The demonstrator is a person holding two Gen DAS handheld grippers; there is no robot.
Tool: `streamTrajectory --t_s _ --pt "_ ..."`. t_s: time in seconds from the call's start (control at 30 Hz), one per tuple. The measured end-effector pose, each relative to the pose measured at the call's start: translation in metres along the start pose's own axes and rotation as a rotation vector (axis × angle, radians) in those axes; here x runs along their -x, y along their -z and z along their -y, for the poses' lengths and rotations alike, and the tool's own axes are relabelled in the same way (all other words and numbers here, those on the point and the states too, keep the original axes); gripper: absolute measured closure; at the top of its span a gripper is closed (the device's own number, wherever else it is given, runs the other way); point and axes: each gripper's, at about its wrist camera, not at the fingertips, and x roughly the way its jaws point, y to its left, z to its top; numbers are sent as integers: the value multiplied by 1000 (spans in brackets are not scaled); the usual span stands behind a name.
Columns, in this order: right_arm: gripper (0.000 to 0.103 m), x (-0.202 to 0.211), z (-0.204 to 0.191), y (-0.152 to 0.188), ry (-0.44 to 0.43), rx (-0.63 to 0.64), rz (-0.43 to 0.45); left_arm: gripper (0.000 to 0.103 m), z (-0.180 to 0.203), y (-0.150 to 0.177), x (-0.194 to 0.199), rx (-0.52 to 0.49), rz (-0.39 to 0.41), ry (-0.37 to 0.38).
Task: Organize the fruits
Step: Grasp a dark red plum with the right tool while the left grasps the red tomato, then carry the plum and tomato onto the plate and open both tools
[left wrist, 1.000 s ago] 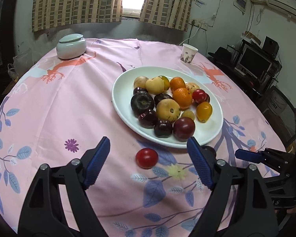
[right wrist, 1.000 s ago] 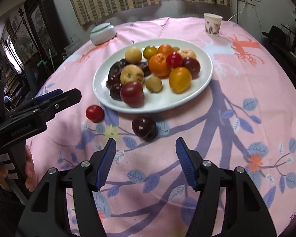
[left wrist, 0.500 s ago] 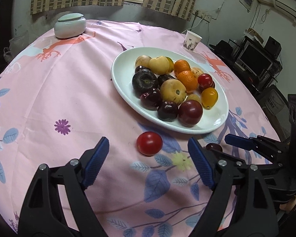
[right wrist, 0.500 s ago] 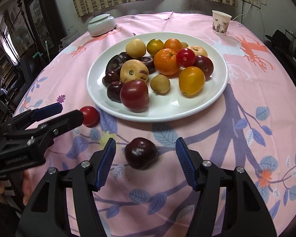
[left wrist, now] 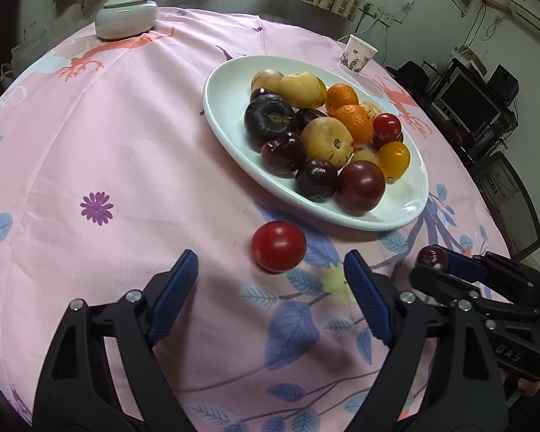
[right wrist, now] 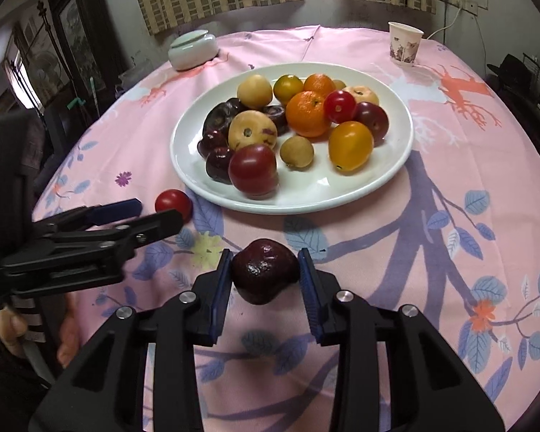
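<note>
A white plate (left wrist: pixel 226 108) (right wrist: pixel 396 165) holds several plums, oranges, tomatoes and yellow fruits. A red tomato (left wrist: pixel 279 246) (right wrist: pixel 173 204) lies on the pink cloth just in front of the plate. My left gripper (left wrist: pixel 270 288) is open, its blue pads on either side of the tomato and a little short of it; it also shows in the right wrist view (right wrist: pixel 140 216). My right gripper (right wrist: pixel 265 273) is shut on a dark plum (right wrist: pixel 265 270), which also shows in the left wrist view (left wrist: pixel 430 256).
A pale lidded bowl (left wrist: pixel 126 16) (right wrist: pixel 193 49) stands at the far left of the round table. A paper cup (left wrist: pixel 357 53) (right wrist: pixel 405 44) stands behind the plate. A monitor and chair (left wrist: pixel 511 194) are past the table's right edge.
My right gripper moved forward around the dark plum and closed on it. My left gripper advanced towards the red tomato and stayed open.
</note>
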Motion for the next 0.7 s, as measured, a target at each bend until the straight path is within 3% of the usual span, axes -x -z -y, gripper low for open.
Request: streamTrajectory --t_s 0.13,0.3,0.33,0.5,0.7 --pt "66 8 12 6 -32 -45 -10 23 9 0 -7 -43 -6 -54" --pt "66 19 24 14 -61 -84 -4 55 15 -2 -10 -82 10 -82" --pt "66 22 25 15 -63 -89 3 69 15 -2 -9 -82 12 -74" --pt "66 33 33 20 -75 -109 24 70 24 2 9 -92 57 -43" --pt "66 33 40 22 -76 -125 20 70 59 9 42 -161 105 24"
